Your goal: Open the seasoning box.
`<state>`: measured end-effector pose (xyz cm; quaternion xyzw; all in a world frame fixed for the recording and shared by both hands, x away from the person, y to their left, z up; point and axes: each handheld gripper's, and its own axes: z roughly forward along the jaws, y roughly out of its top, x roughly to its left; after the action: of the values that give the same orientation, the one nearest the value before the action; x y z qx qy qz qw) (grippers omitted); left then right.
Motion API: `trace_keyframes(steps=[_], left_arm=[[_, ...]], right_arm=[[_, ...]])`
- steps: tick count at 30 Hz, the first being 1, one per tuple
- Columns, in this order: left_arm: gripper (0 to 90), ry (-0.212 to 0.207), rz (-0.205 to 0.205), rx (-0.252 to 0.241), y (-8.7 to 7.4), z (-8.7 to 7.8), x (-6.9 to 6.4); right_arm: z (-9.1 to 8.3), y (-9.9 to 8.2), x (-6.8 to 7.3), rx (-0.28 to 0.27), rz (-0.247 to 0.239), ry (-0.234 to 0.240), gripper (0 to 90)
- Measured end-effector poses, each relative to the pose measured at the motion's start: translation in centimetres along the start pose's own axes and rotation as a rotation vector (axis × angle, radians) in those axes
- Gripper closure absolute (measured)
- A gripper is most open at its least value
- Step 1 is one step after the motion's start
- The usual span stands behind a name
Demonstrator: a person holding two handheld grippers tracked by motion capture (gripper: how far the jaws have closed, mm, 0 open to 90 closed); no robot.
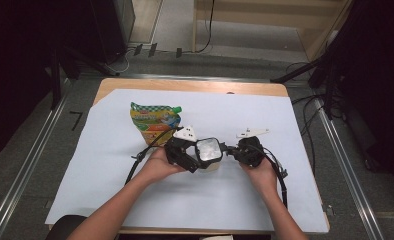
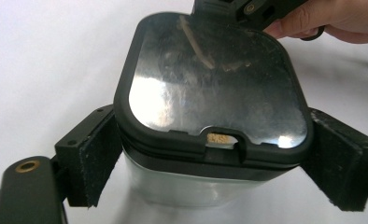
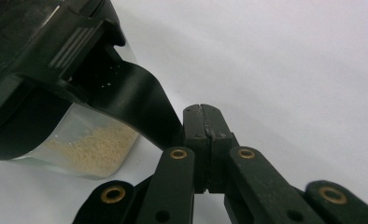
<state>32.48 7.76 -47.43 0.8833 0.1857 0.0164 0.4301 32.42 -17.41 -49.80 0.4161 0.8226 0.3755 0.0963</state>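
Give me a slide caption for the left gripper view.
Left gripper jaws clamp a clear container just below its black lid on a white sheet.

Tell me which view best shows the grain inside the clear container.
Right gripper view: the pale grain lies heaped behind the container's clear wall. In the left gripper view a speck shows at the lid notch. In the high view the lid covers it.

My left gripper (image 1: 197, 159) sits mid-frame, jaws spread and pressing something between them. My right gripper (image 1: 231, 150), just right of it, has jaws pinched together.
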Motion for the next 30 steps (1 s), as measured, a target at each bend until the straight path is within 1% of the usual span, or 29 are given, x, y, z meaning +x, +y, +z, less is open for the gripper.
trace_keyframes(steps=[1, 4, 6, 8, 11, 14, 16, 17, 18, 20, 22, 23, 27, 30], left_arm=[[14.6, 0.009, 0.008, 0.0, 0.1, -0.1, -0.2], [14.7, 0.003, 0.003, 0.008, 0.1, -0.2, -0.2], [14.8, -0.001, 0.002, 0.002, 0.1, -0.3, -0.2], [15.1, -0.004, 0.006, -0.002, 0.1, -0.4, -0.3], [15.3, -0.002, 0.018, -0.007, 0.2, -0.5, -0.4], [15.3, -0.001, 0.014, -0.013, 0.3, -0.6, -0.5], [15.3, -0.003, 0.015, -0.014, 0.3, -0.7, -0.5], [15.3, -0.005, 0.018, -0.02, 0.4, -0.8, -0.5], [15.4, -0.005, 0.009, -0.043, 0.5, -1.0, -0.5], [16.2, -0.003, 0.016, -0.058, 0.7, -1.3, -0.7], [16.2, -0.001, 0.019, -0.057, 0.8, -1.3, -0.8], [16.2, 0.002, 0.032, -0.048, 0.8, -1.3, -0.9], [16.1, 0.005, 0.034, -0.043, 1.1, -1.4, -1.1], [16.1, 0.007, 0.036, -0.05, 1.2, -1.4, -1.1]], right_arm=[[0.0, 0.0, 0.1, 0.002, 0.003, 0.003, 90.0], [-0.1, 0.0, 0.2, 0.001, 0.007, 0.007, 90.0], [-0.1, 0.0, 0.2, -0.002, 0.003, 0.012, 90.0], [-0.2, 0.0, 0.3, 0.003, 0.012, 0.013, 90.0], [-0.2, 0.1, 0.4, 0.004, 0.007, 0.011, 90.0], [-0.2, 0.1, 0.4, 0.005, 0.004, 0.013, 90.0], [-0.3, 0.1, 0.5, 0.001, 0.012, 0.016, 90.0], [-0.4, 0.1, 0.6, -0.001, 0.009, 0.016, 90.0], [-0.4, 0.1, 0.6, -0.003, 0.01, 0.018, 90.0], [-0.6, 0.1, 0.6, -0.005, 0.018, 0.028, 90.0], [-0.6, 0.1, 0.7, -0.005, 0.018, 0.03, 90.0], [-0.6, 0.2, 0.9, -0.001, 0.015, 0.023, 90.0], [-0.9, 0.2, 0.9, -0.005, 0.021, 0.024, 90.0], [-1.1, 0.2, 1.1, -0.009, 0.022, 0.022, 90.0]])
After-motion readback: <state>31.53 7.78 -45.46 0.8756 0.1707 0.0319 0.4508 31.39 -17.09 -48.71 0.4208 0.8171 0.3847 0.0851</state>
